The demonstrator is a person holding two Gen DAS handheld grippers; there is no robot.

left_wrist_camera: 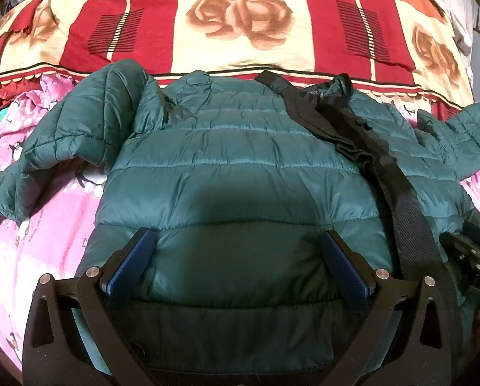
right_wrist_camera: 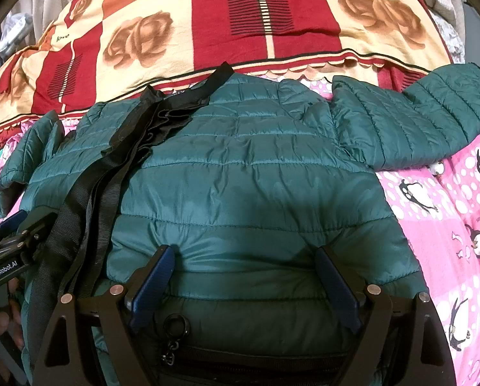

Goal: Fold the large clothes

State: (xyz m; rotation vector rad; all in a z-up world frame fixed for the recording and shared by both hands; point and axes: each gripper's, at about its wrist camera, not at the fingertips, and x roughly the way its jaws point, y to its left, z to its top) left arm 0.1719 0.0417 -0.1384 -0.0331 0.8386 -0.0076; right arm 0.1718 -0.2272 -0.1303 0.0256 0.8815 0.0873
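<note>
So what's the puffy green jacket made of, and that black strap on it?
The jacket looks like thin, shiny nylon-type shell over soft filling: it gleams and puffs between stitched rows. The black strap looks like matte woven webbing; ribbed weave shows. Exact fibres can't be told.

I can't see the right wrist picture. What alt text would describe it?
A green quilted jacket lies spread flat on a pink penguin-print sheet, with the right gripper open just above its near hem. Black straps cross the jacket's left side, and a red-and-cream rose blanket lies behind.
</note>
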